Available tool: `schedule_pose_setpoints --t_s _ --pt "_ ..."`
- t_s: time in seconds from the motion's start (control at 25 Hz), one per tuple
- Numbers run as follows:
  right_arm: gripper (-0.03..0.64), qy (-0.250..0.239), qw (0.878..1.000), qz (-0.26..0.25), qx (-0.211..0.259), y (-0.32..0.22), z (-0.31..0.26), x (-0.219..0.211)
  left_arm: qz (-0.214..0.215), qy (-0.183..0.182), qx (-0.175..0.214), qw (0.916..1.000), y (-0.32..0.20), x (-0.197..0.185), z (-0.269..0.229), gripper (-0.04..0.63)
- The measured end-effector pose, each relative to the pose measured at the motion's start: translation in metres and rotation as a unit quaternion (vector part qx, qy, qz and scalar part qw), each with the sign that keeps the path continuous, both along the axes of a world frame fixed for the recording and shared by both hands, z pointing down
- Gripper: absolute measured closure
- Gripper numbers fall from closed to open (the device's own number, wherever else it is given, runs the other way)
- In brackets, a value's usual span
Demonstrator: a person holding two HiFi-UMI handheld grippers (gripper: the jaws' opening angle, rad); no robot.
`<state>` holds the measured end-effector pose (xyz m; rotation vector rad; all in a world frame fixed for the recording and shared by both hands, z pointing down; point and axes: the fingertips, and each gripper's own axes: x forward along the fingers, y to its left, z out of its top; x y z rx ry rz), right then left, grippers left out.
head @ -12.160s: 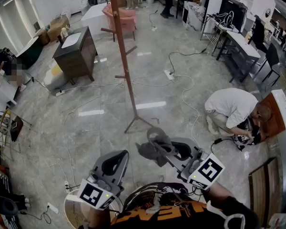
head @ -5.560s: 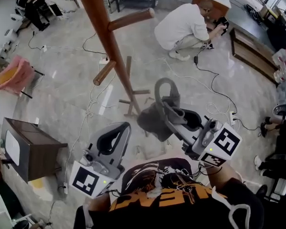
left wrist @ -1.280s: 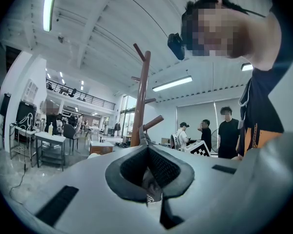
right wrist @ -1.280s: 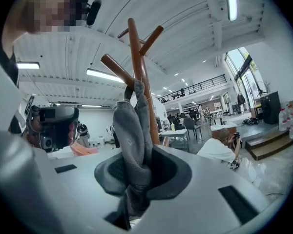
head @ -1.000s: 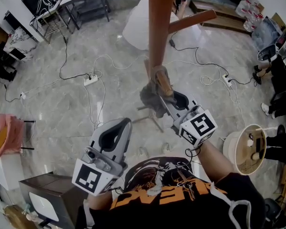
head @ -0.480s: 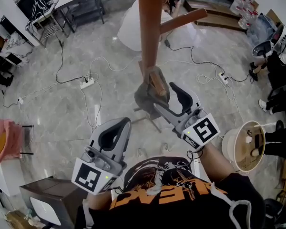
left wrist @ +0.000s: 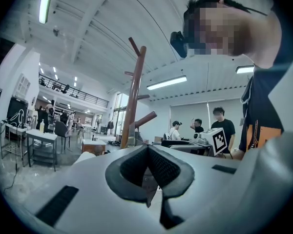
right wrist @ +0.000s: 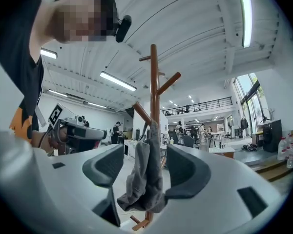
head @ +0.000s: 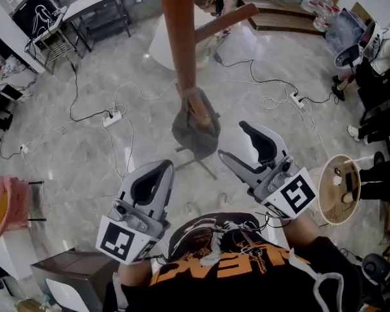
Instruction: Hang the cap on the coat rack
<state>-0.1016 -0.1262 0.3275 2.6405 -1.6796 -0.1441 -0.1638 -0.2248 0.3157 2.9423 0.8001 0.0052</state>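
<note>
The grey cap point(head: 195, 132) hangs from a lower peg point(head: 201, 111) of the brown wooden coat rack point(head: 179, 38); nothing grips it. My right gripper point(head: 234, 140) is open, a short way back from the cap. Its jaws have just been opening and hold nothing. In the right gripper view the cap point(right wrist: 145, 179) droops from the rack point(right wrist: 154, 82) ahead, framed by the two spread jaws. My left gripper point(head: 160, 169) is lower left of the rack, shut and empty, its pads point(left wrist: 147, 174) meeting, with the rack point(left wrist: 134, 101) beyond.
Cables and power strips point(head: 112, 117) trail over the grey floor around the rack's foot. A crouching person in white point(head: 208, 5) is behind the pole. A round wooden stool point(head: 341, 188) stands right, a dark cabinet point(head: 58, 268) lower left, a desk point(head: 91, 2) upper left.
The right gripper let go of the cap, opened wide and drew back toward me and upward. The cap stayed on the peg. The left gripper kept still.
</note>
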Motion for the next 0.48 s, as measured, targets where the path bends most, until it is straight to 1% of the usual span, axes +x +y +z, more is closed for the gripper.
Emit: schedule_pose_setpoints --t_s 0.08,0.2,0.36,0.48 --pt "0.355 0.002 1.000 -0.004 0.000 0.006 -0.006 -0.008 0.004 0.001 0.001 1.0000 0.001 -0.001 -0.002 0.572" --pt "0.381 -0.011 1.000 -0.014 0.001 0.018 -0.008 -0.016 0.004 0.000 0.001 1.0000 0.007 -0.003 -0.001 0.572" --pt "0.467 -0.016 1.000 -0.010 -0.002 0.032 -0.009 -0.025 0.003 -0.003 0.001 1.0000 0.011 -0.007 0.001 0.572" --pt "0.503 -0.015 1.000 -0.016 -0.009 0.034 -0.006 -0.032 0.002 -0.003 -0.001 1.0000 0.012 -0.010 0.003 0.572"
